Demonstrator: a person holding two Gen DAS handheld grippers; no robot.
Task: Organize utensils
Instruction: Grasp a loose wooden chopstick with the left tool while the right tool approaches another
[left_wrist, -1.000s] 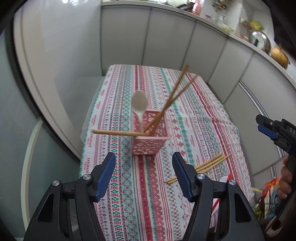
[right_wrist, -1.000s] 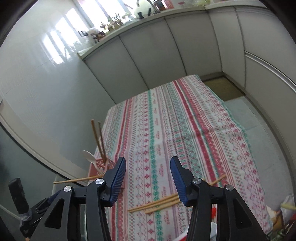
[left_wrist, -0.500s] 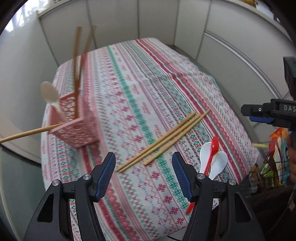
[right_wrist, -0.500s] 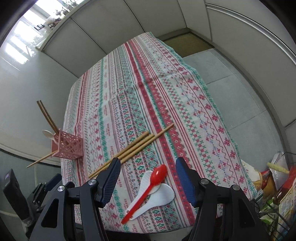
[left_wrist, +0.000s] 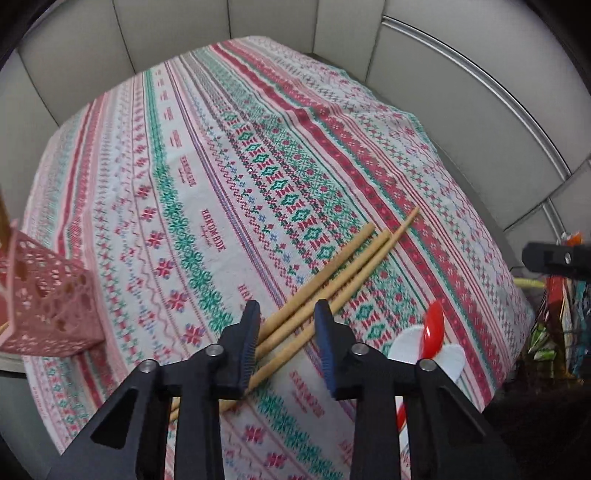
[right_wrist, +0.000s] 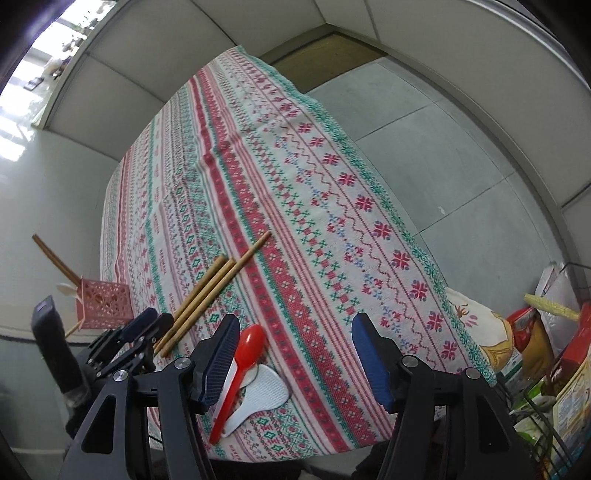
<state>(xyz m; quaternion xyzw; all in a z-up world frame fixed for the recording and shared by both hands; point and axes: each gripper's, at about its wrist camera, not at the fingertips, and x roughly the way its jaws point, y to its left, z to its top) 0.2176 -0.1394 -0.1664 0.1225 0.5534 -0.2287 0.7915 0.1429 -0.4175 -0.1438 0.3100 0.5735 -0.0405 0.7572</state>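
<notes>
Both grippers have come down toward the near end of the table since the earlier frames, and the pink basket has slid to the left edge of the left wrist view.

Patterned tablecloth (left_wrist: 207, 155) fills most of both views. Pink basket (right_wrist: 105, 301) stands at 9 o'clock near the table's left edge, with dark chopsticks (right_wrist: 55, 260) leaning out of it. Three wooden chopsticks (left_wrist: 332, 275) lie side by side, pointing to 2 o'clock; the left gripper (left_wrist: 286, 334) is over their near part, its jaws closing with the sticks between them, pads not clearly pressing yet. Right gripper (right_wrist: 293, 354) stands with jaws wide apart, nothing between them. Red spoon (right_wrist: 245, 354) lies across the white spoon (right_wrist: 262, 391), just beside the right gripper's left finger at 7 o'clock.
</notes>
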